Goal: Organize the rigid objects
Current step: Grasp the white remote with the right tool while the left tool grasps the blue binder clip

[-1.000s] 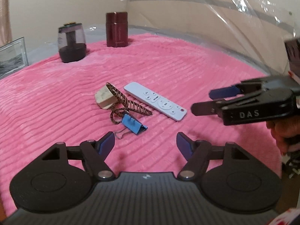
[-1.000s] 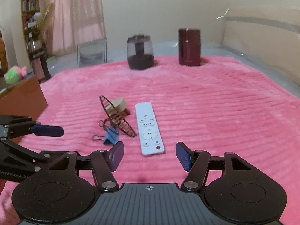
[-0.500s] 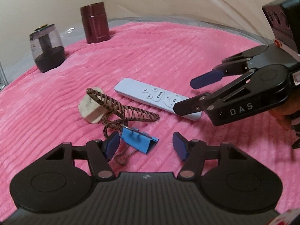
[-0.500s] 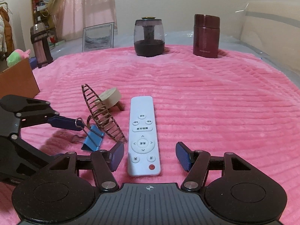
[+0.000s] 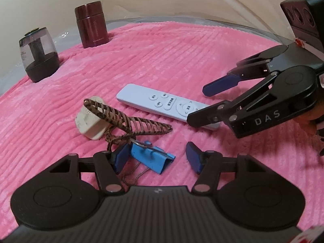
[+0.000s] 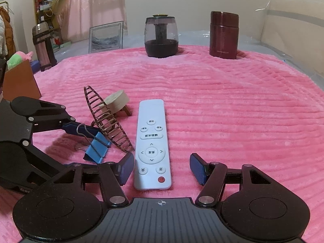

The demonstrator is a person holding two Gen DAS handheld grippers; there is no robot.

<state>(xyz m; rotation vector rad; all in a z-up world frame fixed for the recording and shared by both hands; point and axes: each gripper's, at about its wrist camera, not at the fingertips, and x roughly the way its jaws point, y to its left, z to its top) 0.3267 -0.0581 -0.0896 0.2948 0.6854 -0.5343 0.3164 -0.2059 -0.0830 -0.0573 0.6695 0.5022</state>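
Note:
A white remote (image 5: 162,104) (image 6: 152,141) lies on the pink blanket (image 5: 182,56). Beside it lie a blue binder clip (image 5: 152,159) (image 6: 97,148), a brown woven hair clip (image 5: 133,121) (image 6: 107,121) and a small beige round block (image 5: 89,121) (image 6: 116,101). My left gripper (image 5: 157,159) (image 6: 81,139) is open, its fingers either side of the binder clip. My right gripper (image 6: 162,171) (image 5: 204,103) is open, its fingers either side of the remote's near end.
A dark smoky jar (image 6: 161,37) and a maroon canister (image 6: 223,35) stand at the blanket's far edge. A framed picture (image 6: 106,36), a pink flask (image 6: 43,46) and a brown box (image 6: 19,81) are off to the left. Clear plastic sheet (image 5: 202,4) lines the right side.
Both grippers have moved forward and down: the left one from short of the binder clip to straddling it, the right one from behind the remote to straddling its near end. Both stay open.

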